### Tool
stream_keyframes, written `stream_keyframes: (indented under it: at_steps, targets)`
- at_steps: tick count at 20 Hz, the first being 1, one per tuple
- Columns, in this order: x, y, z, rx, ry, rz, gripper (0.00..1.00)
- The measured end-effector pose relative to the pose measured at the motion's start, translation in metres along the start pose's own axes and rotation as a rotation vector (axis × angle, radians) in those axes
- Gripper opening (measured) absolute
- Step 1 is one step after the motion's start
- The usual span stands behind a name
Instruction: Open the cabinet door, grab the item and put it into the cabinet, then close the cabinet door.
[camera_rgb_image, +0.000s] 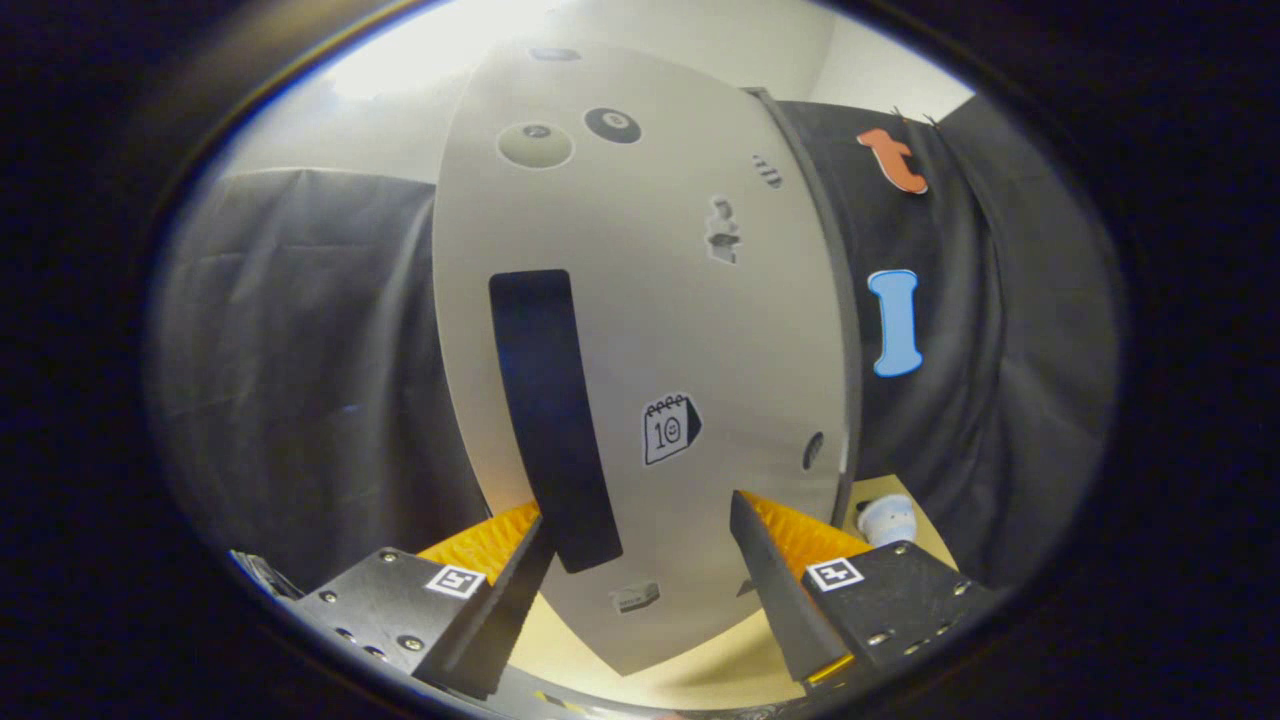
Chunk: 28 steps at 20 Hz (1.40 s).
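I am holding the gripper (640, 560) open, fingers straddling the cabinet door (640, 330) just ahead, its black handle (550, 420) by the left finger. The item (888, 520), possibly a small cup, is sitting beyond the right finger. Misjudging the handle risks slipping.

My claw (640, 560) gapes wide before the white cabinet door (640, 330), its dark handle (550, 420) just ahead of my left finger. A small pale item (888, 520) sits on the bench (700, 670) beyond the right finger.
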<state>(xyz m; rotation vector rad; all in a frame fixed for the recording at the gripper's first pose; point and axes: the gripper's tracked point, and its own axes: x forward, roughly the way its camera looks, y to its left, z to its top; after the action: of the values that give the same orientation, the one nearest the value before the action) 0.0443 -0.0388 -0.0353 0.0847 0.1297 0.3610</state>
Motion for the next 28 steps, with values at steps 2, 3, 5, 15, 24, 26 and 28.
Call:
stream_keyframes:
  at_steps: [2,3,5,15,24,26,28]
  targets:
    - [0.031,0.018,0.001,-0.029,-0.012,-0.007,1.0]
    - [0.047,0.026,0.003,-0.04,-0.015,-0.011,1.0]
    - [0.068,0.038,0.004,-0.057,-0.021,-0.028,1.0]
    - [0.137,0.053,0.013,-0.106,-0.074,-0.121,1.0]
    - [0.155,0.049,0.014,-0.098,-0.105,-0.248,1.0]
    - [0.159,0.048,0.015,-0.094,-0.114,-0.263,1.0]
    - [0.16,0.047,0.014,-0.099,-0.121,-0.273,1.0]
